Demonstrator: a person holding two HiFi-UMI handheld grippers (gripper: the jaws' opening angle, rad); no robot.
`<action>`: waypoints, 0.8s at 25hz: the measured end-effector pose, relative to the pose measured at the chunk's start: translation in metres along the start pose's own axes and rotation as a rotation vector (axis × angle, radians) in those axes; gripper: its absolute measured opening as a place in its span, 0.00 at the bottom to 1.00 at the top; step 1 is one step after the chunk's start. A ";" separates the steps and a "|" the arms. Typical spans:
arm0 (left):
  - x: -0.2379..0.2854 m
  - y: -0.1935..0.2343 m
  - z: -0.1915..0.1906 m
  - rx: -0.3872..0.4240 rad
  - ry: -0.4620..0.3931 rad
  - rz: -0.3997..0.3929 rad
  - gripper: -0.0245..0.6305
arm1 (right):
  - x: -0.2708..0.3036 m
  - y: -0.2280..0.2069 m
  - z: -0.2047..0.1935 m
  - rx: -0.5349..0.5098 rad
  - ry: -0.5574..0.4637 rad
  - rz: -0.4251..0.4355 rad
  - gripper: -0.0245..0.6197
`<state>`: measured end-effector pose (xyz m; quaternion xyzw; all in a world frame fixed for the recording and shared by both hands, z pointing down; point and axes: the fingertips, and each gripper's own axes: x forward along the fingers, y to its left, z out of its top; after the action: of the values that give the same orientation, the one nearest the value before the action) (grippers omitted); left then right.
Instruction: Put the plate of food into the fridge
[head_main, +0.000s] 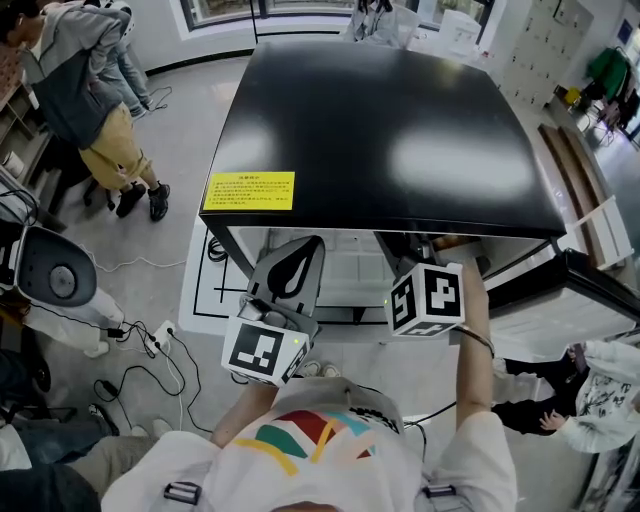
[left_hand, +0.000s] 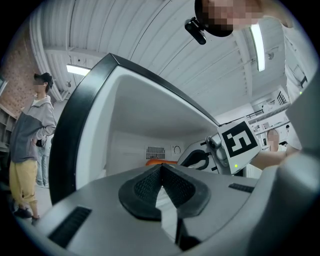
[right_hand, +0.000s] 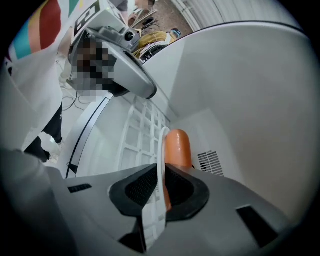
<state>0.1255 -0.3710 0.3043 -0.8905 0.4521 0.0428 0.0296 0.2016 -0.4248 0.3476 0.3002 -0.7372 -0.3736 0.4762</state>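
The fridge (head_main: 380, 130) has a glossy black top and stands open towards me. My right gripper (right_hand: 161, 172) is shut on the rim of a white plate (right_hand: 161, 142), seen edge-on, with a smooth orange piece of food (right_hand: 178, 147) on it. Plate and jaws are inside the white fridge compartment, above a white wire shelf (right_hand: 137, 132). In the head view only that gripper's marker cube (head_main: 428, 298) shows; its jaws are hidden under the fridge top. My left gripper (left_hand: 160, 169) is shut with nothing in it, just outside the opening (head_main: 312, 246). From there the orange food (left_hand: 161, 161) shows inside.
A yellow warning label (head_main: 249, 190) is on the fridge top. The fridge door (head_main: 590, 290) stands open at the right. A person in yellow shorts (head_main: 100, 110) stands at the left. Cables and a power strip (head_main: 150, 345) lie on the floor. Another person (head_main: 590, 390) crouches at the right.
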 end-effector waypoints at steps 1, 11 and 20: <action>0.000 0.000 0.000 0.000 0.001 0.001 0.04 | 0.000 0.000 0.000 0.024 -0.010 0.008 0.11; 0.004 -0.004 -0.002 0.003 0.006 -0.003 0.04 | -0.004 -0.009 0.008 0.195 -0.154 0.059 0.22; 0.006 -0.005 -0.003 0.002 0.010 -0.003 0.04 | -0.013 -0.018 0.009 0.371 -0.292 0.115 0.24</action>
<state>0.1338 -0.3733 0.3068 -0.8912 0.4511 0.0379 0.0280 0.1995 -0.4222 0.3238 0.2827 -0.8703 -0.2433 0.3216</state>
